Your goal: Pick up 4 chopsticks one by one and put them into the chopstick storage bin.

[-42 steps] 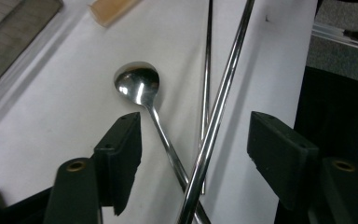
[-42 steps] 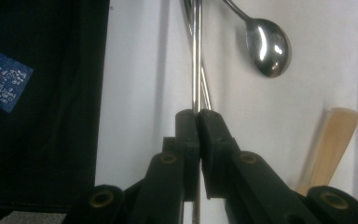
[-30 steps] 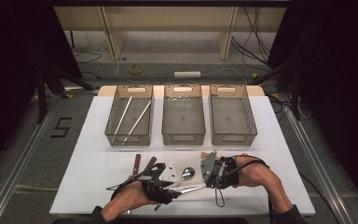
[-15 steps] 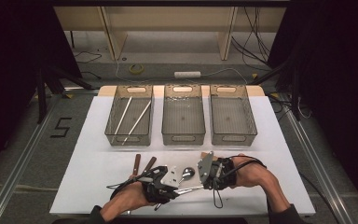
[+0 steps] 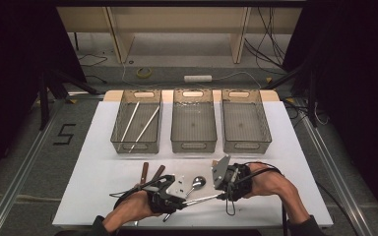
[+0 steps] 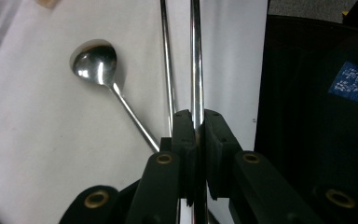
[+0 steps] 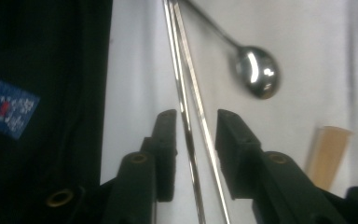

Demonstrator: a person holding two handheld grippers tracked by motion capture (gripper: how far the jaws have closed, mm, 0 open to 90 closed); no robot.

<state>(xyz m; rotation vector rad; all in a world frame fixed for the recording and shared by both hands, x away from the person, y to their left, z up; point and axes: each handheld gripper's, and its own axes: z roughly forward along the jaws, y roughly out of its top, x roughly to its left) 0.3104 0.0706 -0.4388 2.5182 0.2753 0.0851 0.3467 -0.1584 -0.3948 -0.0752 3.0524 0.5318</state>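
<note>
Your right gripper point(image 7: 193, 126) has closed in and now straddles both chopsticks point(image 7: 186, 93), jaws apart. Your left gripper point(image 6: 196, 135) clamps one chopstick above the table point(image 5: 103, 162); the other probably lies loose beside the spoon point(image 6: 95, 63).

We note open white table point(image 5: 295, 162) right of the right gripper point(image 5: 221, 192), while a spoon point(image 5: 196, 183) and two brown-handled utensils point(image 5: 150, 173) crowd the strip between both grippers and the three bins point(image 5: 193, 128) behind.

chopstick point(image 6: 196, 70) ends cut off, spoon point(image 7: 256, 70) blurry
</note>
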